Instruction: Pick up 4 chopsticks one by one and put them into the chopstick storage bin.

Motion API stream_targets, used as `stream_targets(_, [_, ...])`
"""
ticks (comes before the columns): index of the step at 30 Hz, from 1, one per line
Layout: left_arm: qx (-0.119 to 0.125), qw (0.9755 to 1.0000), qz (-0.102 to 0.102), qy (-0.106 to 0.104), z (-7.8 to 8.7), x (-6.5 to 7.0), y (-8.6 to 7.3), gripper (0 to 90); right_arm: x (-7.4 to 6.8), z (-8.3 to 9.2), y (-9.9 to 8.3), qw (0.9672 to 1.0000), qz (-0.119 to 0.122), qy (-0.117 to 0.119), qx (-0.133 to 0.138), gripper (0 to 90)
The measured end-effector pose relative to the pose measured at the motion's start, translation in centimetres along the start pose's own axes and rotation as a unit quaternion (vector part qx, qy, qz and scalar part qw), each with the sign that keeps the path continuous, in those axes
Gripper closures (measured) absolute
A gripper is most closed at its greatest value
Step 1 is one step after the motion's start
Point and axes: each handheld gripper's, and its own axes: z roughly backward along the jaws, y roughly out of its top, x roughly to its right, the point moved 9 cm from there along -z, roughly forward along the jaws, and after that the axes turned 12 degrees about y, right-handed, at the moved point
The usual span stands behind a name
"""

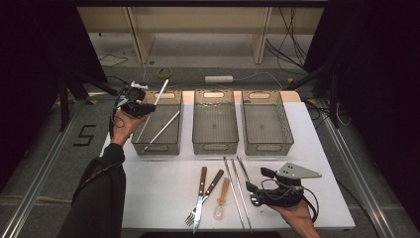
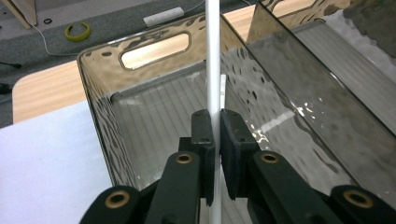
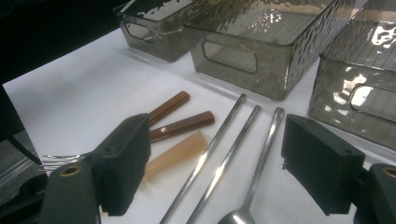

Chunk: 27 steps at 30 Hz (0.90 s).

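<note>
While gripper (image 2: 217, 140) clamps, white chopstick (image 2: 213, 56) upright, over bin (image 2: 100, 121)

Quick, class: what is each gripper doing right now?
Left gripper: shut on a white chopstick over the left bin.
Right gripper: open, holding nothing.

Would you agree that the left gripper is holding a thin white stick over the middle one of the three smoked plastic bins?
Not quite: the left gripper, its jaws closed on the thin white stick, is over the leftmost smoked plastic bin, not the middle one. The high view shows this, with a second white stick already lying in that bin.
</note>
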Motion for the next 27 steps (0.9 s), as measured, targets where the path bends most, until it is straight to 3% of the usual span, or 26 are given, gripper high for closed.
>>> stream_targets(7, [0.007, 1.0, 0.001, -0.001, -0.6, 0.3, -0.6, 83.6, -0.1, -0.1, 0.0, 1.0, 0.0, 0.0, -0.001, 25.1])
stream_targets(9, [0.001, 1.0, -0.009, 0.0, -0.8, 0.5, -0.9, 83.6, -0.1, -0.1, 0.0, 1.0, 0.001, 0.0, -0.001, 25.0])
stream_targets(21, [-0.012, 0.9995, -0.028, 0.005, -2.1, 1.3, -1.8, 83.4, -0.1, -0.1, 0.0, 1.0, 0.003, 0.003, -0.003, 25.1])
stream_targets(27, [-0.013, 0.9996, -0.023, 0.008, -2.5, 1.3, -2.0, 82.3, -0.1, -0.1, 0.0, 1.0, 0.003, 0.003, -0.002, 25.1])
